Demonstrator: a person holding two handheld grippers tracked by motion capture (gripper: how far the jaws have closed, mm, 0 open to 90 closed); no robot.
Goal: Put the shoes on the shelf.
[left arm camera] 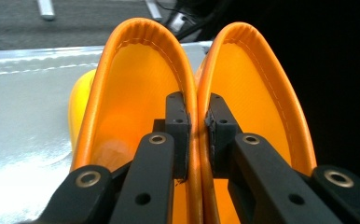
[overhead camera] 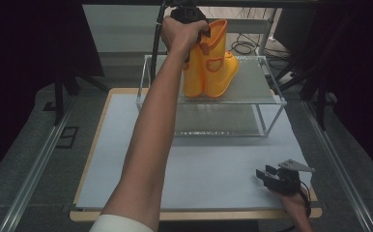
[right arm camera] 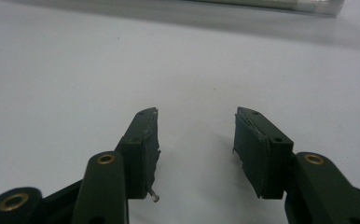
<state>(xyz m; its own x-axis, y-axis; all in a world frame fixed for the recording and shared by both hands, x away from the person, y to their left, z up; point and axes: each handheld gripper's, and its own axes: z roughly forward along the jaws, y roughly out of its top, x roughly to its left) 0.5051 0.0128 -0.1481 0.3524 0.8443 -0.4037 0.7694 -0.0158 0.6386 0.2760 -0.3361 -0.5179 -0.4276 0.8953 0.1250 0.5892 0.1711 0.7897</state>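
A pair of orange rubber boots (overhead camera: 213,67) stands on the top shelf of a clear two-level rack (overhead camera: 271,96). My left gripper (overhead camera: 189,19) reaches over the boot tops, far back on the table. In the left gripper view my left gripper (left arm camera: 197,116) is shut on the two touching inner rims of the orange boots (left arm camera: 136,74), one jaw inside each boot shaft. My right gripper (overhead camera: 267,175) rests low at the table's front right, open. In the right gripper view my right gripper (right arm camera: 196,140) has nothing between its pads above the white sheet.
The white sheet (overhead camera: 199,169) covers a wooden board on the table. The rack has a lower shelf (overhead camera: 218,123) beneath the boots. Metal rails (overhead camera: 35,169) run along both sides. Cables and dark stands sit behind the rack.
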